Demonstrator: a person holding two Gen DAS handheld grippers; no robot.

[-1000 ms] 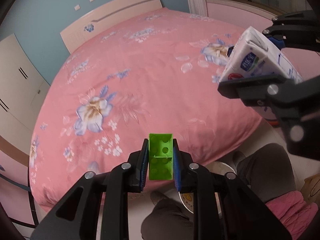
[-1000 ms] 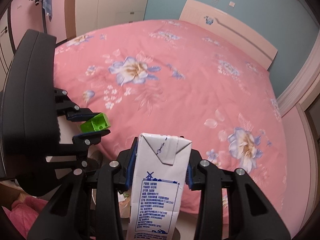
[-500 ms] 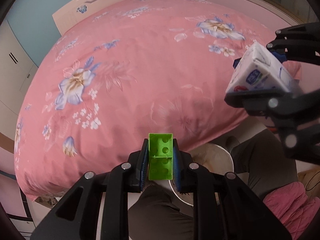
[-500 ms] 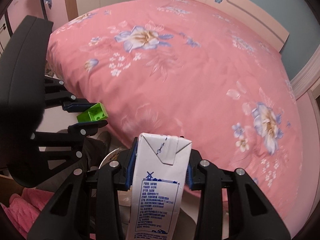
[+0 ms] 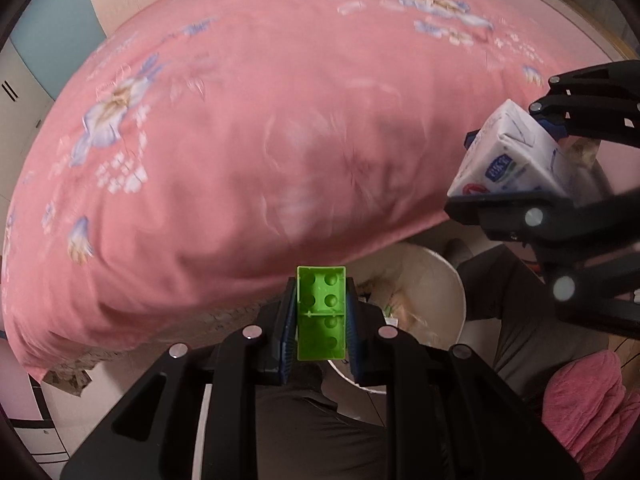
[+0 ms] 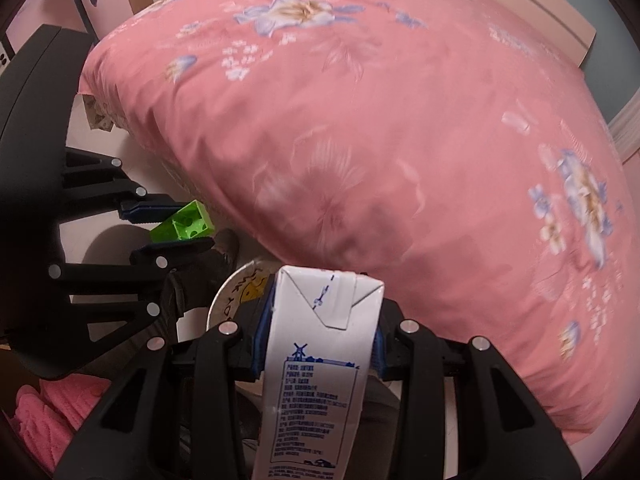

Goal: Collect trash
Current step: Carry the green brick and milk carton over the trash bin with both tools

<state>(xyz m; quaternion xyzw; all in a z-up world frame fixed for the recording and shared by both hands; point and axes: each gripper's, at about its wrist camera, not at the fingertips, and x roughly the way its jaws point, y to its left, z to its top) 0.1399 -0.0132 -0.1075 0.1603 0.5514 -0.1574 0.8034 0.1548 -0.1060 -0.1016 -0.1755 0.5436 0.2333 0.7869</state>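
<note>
Left gripper (image 5: 321, 314) pinches green block (image 5: 321, 312) flat between its pads, right gripper (image 6: 319, 332) clamps white carton (image 6: 320, 364) upright; both held above white bin (image 5: 448, 276) at the bed's (image 5: 260, 140) foot edge.

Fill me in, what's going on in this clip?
A person is clearing trash with two handheld tongs beside a bed with a pink floral cover. The left tongs are shut on a bright green plastic building brick, the right tongs on a white paper milk carton with blue print. Both are held over a round white waste bin on the floor by the bed, with some rubbish inside. Nothing has been dropped in yet.
</note>
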